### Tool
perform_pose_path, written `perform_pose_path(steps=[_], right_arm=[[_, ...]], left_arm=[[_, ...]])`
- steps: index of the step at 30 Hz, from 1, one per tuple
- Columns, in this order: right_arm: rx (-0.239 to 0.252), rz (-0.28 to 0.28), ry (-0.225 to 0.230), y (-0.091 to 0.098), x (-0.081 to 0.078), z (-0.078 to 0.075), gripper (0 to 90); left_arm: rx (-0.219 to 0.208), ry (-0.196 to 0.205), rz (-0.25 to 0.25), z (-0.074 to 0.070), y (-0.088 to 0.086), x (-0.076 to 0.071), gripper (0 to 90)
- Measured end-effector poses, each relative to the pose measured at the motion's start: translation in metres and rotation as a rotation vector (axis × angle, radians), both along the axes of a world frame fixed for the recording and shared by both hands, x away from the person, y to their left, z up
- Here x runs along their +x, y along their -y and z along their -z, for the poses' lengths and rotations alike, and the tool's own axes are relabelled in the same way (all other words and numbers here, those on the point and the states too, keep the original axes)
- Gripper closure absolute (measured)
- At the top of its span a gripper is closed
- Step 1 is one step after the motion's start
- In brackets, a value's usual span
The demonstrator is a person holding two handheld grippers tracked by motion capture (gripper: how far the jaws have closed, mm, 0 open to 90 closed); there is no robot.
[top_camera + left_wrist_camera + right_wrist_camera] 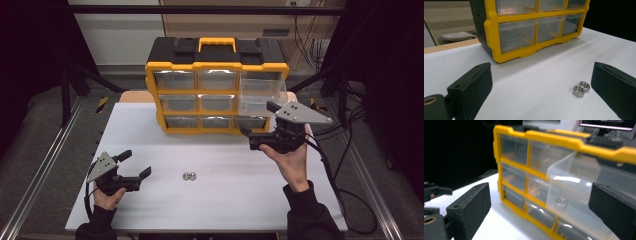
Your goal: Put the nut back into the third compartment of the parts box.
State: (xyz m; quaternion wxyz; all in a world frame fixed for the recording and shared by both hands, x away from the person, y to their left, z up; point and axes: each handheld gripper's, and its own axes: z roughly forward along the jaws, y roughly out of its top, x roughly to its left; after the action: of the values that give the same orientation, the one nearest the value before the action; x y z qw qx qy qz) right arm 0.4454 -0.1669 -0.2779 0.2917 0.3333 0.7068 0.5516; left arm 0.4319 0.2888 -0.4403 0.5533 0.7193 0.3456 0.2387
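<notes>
Two nuts (189, 176) lie side by side on the table (225, 200), just right of the left claw (136, 164), nearer than the right claw (257, 120); both claws gape empty

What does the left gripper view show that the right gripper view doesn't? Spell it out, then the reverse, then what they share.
Left gripper view alone: two steel nuts lying side by side on the white table, between the open left gripper jaws. Right gripper view alone: the clear drawer pulled out of the top row, ahead of the open right gripper. Both: the yellow organizer with its clear drawer fronts.
</notes>
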Motion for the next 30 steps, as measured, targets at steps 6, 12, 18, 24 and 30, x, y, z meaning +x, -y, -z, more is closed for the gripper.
perform_pose_path(steps=[6,12,18,24,30], right_arm=[[-0.004,-0.017,-0.037,-0.008,-0.001,0.023,4.7],[-0.01,-0.046,-0.083,-0.022,0.002,0.05,4.8],[-0.035,-0.068,-0.112,-0.035,0.005,0.065,4.8],[-0.053,-0.094,-0.154,-0.051,0.01,0.082,5.3],[-0.055,-0.128,-0.201,-0.067,0.015,0.1,6.0]], left_arm=[[0.0,0.0,0.0,0.0,0.0,0.0,3.7],[0.0,0.001,0.0,0.0,0.0,0.0,3.6],[0.0,0.001,0.0,0.0,0.0,0.0,3.6],[0.002,0.001,0.001,0.0,0.0,0.0,3.4],[0.003,0.001,0.001,0.0,0.0,0.0,3.3]])
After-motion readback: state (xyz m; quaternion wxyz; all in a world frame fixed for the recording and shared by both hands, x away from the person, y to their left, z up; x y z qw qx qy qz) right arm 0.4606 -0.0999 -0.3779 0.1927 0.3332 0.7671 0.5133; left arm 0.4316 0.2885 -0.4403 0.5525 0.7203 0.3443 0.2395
